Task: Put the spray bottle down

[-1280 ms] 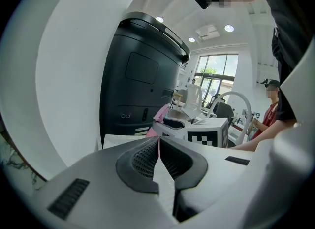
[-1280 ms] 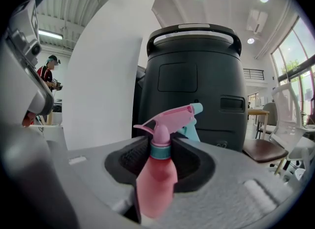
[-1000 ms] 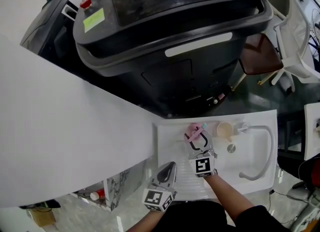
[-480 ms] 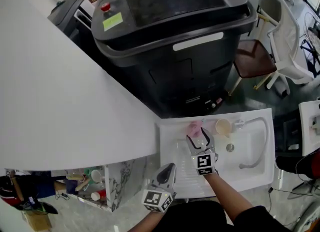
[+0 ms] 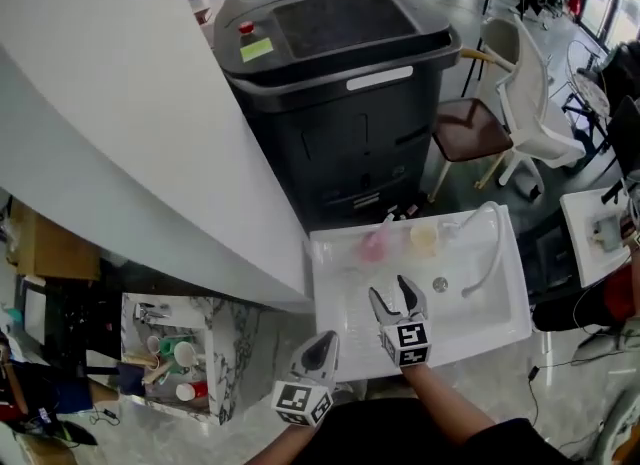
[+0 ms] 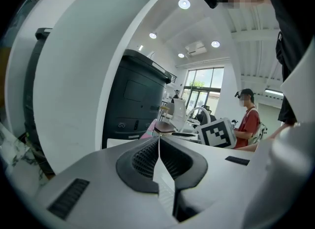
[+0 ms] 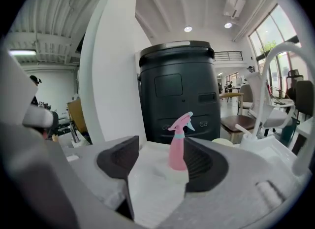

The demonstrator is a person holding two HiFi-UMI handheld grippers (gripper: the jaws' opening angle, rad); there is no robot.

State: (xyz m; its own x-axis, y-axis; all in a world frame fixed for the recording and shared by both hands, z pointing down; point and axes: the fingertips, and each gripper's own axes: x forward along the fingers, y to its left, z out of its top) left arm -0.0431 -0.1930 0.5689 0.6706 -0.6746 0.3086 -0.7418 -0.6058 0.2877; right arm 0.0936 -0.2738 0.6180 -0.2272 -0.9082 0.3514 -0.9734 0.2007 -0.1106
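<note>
Spray bottle (image 7: 178,147), pink, upright on the white sink top (image 5: 510,298), ahead of right gripper (image 7: 162,166), clear of its fingers (image 7: 118,160); jaws wide, closing slightly, nothing between. Left gripper (image 6: 158,150) pinched shut, empty. Only in head view: both grippers side by side. Only in right gripper view: bottle's trigger head, sharp.

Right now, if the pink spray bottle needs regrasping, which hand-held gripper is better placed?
Right. The right hand-held gripper points straight at the spray bottle standing on the sink top, jaws wide but closing slightly, nothing between them. The left hand-held gripper sits off to the side, jaws together.
</note>
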